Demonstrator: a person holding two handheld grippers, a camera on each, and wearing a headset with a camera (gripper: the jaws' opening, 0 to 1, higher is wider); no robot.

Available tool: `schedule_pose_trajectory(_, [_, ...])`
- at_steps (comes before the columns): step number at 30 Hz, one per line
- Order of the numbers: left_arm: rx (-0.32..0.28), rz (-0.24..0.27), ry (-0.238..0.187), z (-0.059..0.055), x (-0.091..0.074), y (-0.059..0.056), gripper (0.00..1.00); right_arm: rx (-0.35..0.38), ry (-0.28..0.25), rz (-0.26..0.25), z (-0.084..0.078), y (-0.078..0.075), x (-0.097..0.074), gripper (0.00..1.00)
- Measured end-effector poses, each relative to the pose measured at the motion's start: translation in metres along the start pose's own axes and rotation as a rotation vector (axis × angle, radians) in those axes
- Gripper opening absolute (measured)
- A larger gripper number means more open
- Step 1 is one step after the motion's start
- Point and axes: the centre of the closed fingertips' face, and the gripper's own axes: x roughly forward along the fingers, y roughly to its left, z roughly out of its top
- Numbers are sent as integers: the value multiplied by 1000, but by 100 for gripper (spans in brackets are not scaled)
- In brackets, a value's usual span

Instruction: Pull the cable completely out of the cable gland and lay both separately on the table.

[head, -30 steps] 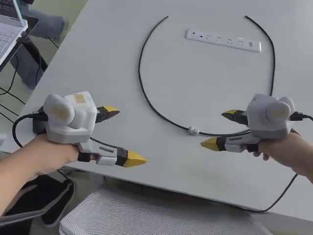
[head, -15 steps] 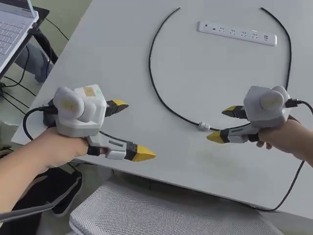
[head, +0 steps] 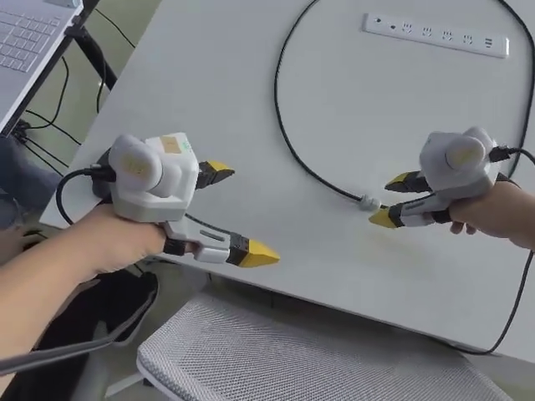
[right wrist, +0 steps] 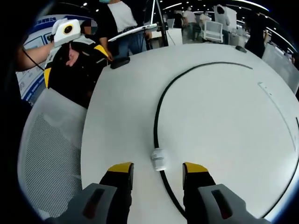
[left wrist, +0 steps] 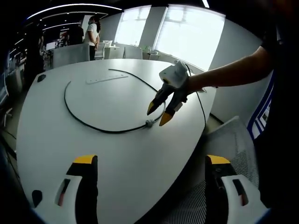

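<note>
In the head view the right gripper [head: 384,200] is held low over the white table [head: 209,92] with its two yellow-tipped jaws spread, and the one small pale cable gland [head: 369,202] lies on the tabletop just in front of those tips, close to the lower one; I cannot tell whether it touches. The gland is threaded on a single black cable [head: 280,125], which sweeps in a wide arc from the far edge of the table down to the gland and goes on behind the gripper's body. The left gripper [head: 251,213] hangs near the table's near edge, well apart from the gland, its jaws wide open and holding nothing. One white power strip [head: 435,35] lies inside the far part of the arc, a laptop [head: 25,42] stands off the table's left corner, and a mesh chair [head: 292,359] sits below the near edge. In the left gripper view its own jaws stand far apart over bare table [left wrist: 140,154]; across it, the right gripper [left wrist: 157,116] points its tips down at the gland [left wrist: 148,123], where the cable's [left wrist: 84,121] curve ends. In the right gripper view the gland [right wrist: 158,159] sits between the parted tips of the right gripper [right wrist: 158,168], its long axis running along the cable [right wrist: 156,112], roughly parallel to the jaws and pointing away from the camera; the left gripper [right wrist: 74,61] shows beyond the table's edge.
</note>
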Motion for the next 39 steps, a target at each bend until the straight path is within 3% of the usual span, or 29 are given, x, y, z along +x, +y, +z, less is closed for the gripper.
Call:
schedule_pose_trajectory(8, [-9,-8,4,0,1,-1,94,-45,27,30,-3,1,8,22])
schedule_pose_trajectory(16, [-15,-15,6,0,2,-2,93,-57,45,39,-5,0,7,12])
schedule_pose_trajectory(39, [-27,-34,7,-3,2,-11,90,-20,70,33,-1,5,6,6])
